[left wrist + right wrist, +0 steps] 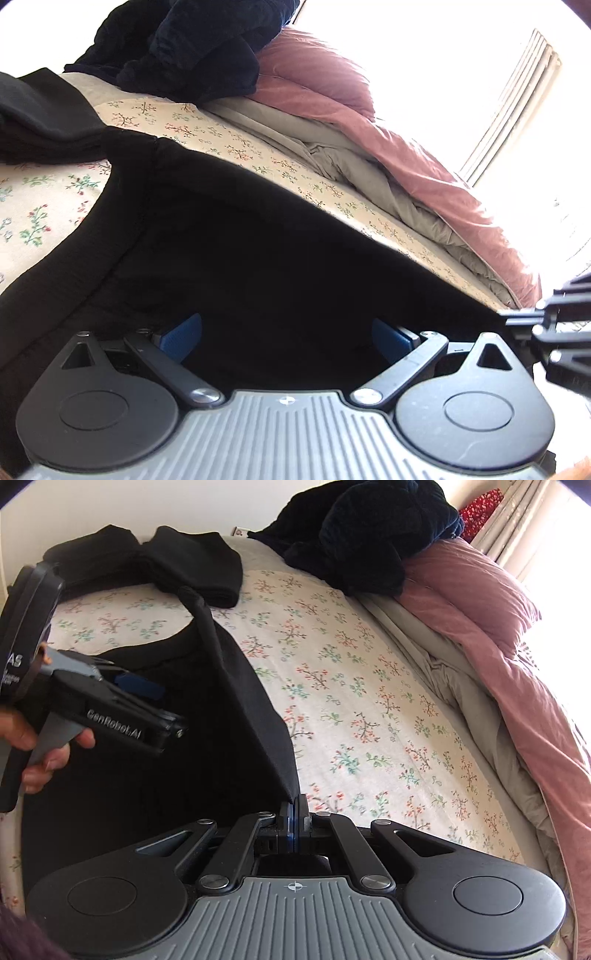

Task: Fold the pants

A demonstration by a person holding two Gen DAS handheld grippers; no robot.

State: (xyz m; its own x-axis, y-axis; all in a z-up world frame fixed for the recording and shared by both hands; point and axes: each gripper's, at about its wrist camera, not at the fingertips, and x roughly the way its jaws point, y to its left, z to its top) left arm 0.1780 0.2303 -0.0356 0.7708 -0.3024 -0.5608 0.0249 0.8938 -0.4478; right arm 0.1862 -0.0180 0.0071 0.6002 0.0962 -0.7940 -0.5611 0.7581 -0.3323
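Note:
The black pants lie spread on the floral bed sheet. My right gripper is shut on the pants' edge, and the cloth rises to it in a taut fold lifted off the sheet. In a person's hand, my left gripper hovers over the pants on the left. In the left wrist view, that left gripper stands open, its blue pads wide apart over the dark pants. Whether the pads touch the cloth I cannot tell. The right gripper shows at that view's right edge.
Folded black garments sit at the back left of the bed. A dark blue heap of clothes lies at the back. A pink duvet and grey blanket bunch along the right side, by a bright window with curtains.

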